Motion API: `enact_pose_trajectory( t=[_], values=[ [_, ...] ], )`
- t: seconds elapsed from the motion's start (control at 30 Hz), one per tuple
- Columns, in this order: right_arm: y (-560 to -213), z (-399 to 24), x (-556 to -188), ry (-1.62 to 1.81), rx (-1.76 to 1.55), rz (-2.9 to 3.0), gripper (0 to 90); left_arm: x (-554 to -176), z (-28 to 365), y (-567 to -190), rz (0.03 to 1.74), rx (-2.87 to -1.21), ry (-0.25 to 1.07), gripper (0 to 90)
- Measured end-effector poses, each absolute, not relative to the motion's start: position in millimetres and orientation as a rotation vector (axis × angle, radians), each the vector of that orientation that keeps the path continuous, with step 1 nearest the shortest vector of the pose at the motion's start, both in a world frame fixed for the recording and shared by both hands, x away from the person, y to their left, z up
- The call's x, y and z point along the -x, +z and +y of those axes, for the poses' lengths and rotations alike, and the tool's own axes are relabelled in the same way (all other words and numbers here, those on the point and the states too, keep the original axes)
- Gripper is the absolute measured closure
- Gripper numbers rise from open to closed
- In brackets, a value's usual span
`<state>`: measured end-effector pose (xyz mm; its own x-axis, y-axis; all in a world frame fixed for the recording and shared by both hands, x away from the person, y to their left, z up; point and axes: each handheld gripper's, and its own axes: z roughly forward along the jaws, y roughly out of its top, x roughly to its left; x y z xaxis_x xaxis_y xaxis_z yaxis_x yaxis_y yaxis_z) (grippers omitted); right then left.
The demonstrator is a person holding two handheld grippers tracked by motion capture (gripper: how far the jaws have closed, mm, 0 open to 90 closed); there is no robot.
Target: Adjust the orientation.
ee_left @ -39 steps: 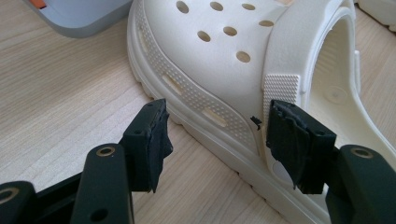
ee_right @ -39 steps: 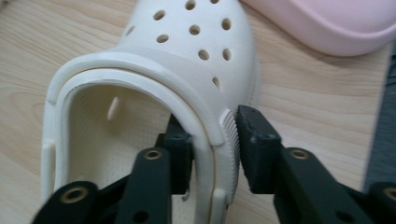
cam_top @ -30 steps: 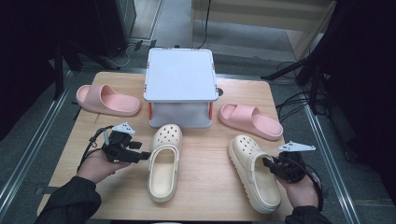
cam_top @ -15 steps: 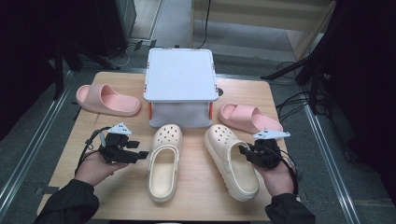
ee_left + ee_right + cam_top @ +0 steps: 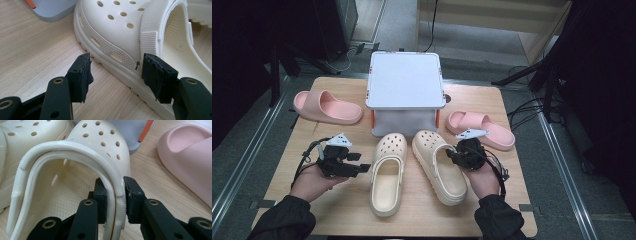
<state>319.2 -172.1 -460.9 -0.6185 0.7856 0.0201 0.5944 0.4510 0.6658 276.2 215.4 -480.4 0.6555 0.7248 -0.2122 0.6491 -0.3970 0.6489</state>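
- Wooden tabletop (image 5: 337, 210) carried the paired cream clogs before a lidded box (image 5: 404, 80).
- Right gripper (image 5: 115, 195) pinched the right clog's (image 5: 439, 167) rim, wall between its jaws.
- Left gripper (image 5: 113, 75) stood spread beside the left clog (image 5: 130, 37).
- Likely light, springy foam; rim grips best.

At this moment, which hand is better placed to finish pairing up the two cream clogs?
The right. Its tool is already clamped on the side wall of the right cream clog, so it can go on sliding it toward the left cream clog. The left tool is open beside that clog, gripping nothing.
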Motion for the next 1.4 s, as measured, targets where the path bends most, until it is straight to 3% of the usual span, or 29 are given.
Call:
enact_pose_trajectory(
  t=[0.53, 0.8, 0.93, 1.03, 1.17, 1.3, 1.4],
  values=[
    [-469, -147, -312, 0.905, -1.139, 2.463, 71.9, -279, 214, -484, 1.072, -2.155, 0.118, 39.8],
    [-473, -146, -308, 0.930, -1.130, 2.503, 66.9, -279, 212, -485, 1.064, -2.171, 0.112, 39.6],
    [-474, -153, -311, 1.018, -1.163, 2.526, 58.3, -279, 212, -485, 1.064, -2.170, 0.111, 39.6],
    [-470, -161, -307, 1.064, -1.164, 2.535, 57.3, -280, 213, -485, 1.066, -2.169, 0.114, 39.6],
    [-459, -177, -297, 1.139, -1.163, 2.528, 60.9, -279, 212, -486, 1.065, -2.172, 0.114, 39.7],
    [-453, -197, -293, 1.159, -1.177, 2.467, 72.8, -279, 209, -488, 1.054, -2.173, 0.100, 40.1],
    [-459, -201, -296, 1.120, -1.195, 2.457, 73.9, -280, 208, -489, 1.051, -2.173, 0.104, 40.5]
  ],
)
